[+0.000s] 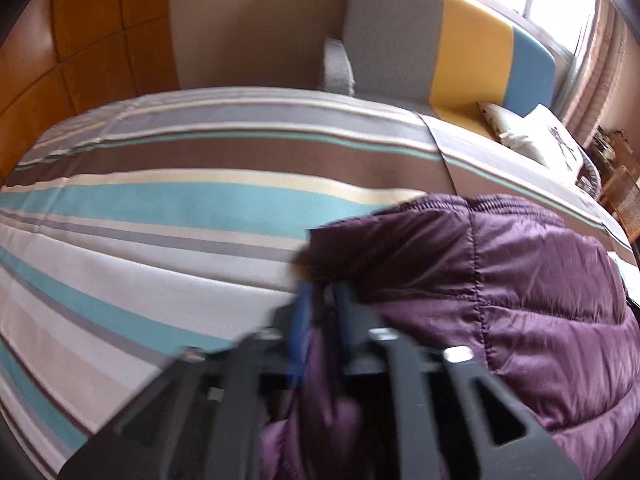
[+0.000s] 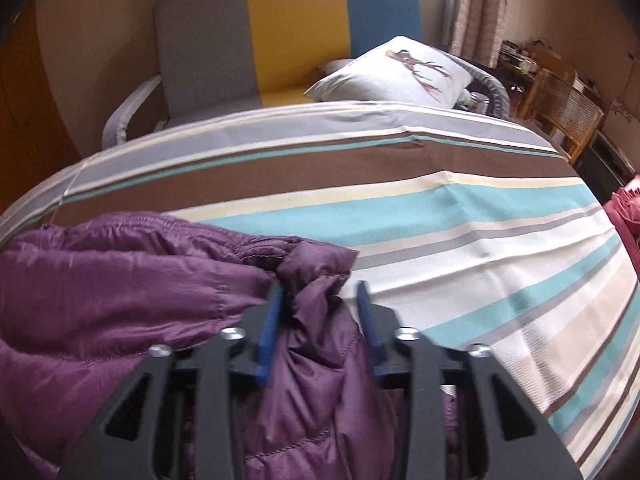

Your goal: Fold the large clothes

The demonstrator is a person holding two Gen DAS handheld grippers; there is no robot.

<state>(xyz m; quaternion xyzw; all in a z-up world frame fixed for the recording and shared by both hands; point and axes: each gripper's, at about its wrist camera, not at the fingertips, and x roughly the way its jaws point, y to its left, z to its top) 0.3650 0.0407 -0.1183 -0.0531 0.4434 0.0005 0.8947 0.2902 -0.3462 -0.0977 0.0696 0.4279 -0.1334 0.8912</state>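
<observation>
A purple quilted jacket (image 1: 500, 300) is laid on a striped bedsheet (image 1: 140, 240). In the left wrist view it fills the field from 3 to 6 o'clock; in the right wrist view it lies from 6 to 9 o'clock.

The left gripper (image 1: 324, 304) is set at the jacket's left edge. Its blue fingers (image 1: 304, 312) are blurred and stand slightly parted, with a fold of purple fabric running between them; whether the pads press on it cannot be told.

The right gripper (image 2: 320, 308) is set at the jacket's right corner. Its blue fingers (image 2: 270, 328) are spread, and a bunched fold of fabric rises between them, touching the left finger and clear of the right one.

At 12 o'clock, beyond the bed, an armchair (image 2: 208, 40) in grey, yellow and blue panels is placed, with a printed cushion (image 2: 396, 72) on its seat. At 2 o'clock a wicker chair (image 2: 568, 112) stands near curtains (image 2: 476, 4). At 3 o'clock a red cloth (image 2: 626, 216) is seen at the bed's edge.
</observation>
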